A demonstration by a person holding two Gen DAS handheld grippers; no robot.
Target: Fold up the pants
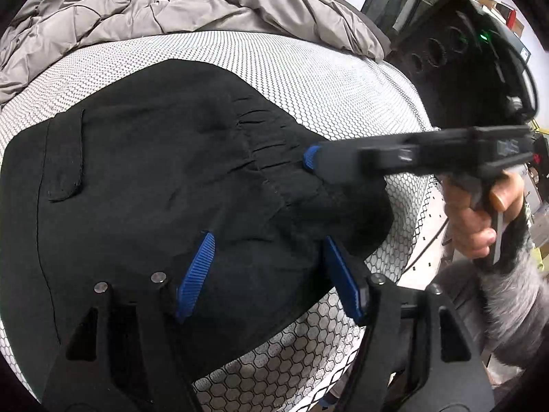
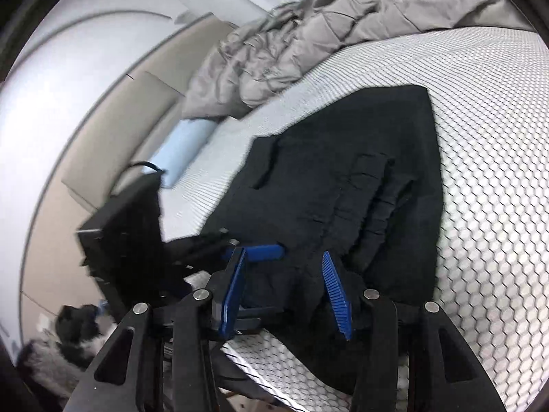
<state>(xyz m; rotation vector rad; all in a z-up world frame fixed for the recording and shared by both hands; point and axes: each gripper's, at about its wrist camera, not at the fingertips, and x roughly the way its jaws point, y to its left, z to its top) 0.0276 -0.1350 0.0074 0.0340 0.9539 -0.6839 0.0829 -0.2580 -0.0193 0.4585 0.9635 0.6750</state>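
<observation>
Lying on mattress (image 1: 308, 68), black pants (image 1: 154, 171), left claw (image 1: 267, 274) and right claw (image 2: 284, 295) both spread, blue pillow (image 2: 182, 151) only rightward

Matt black cloth pants (image 1: 154, 171) lie on a mattress (image 1: 308, 79) covered in white fabric with a honeycomb weave, beside a crumpled grey quilted comforter (image 1: 154, 7) with a slight sheen, while the grippers' ribbed blue pads (image 1: 195, 274) sit on matt black plastic.
</observation>
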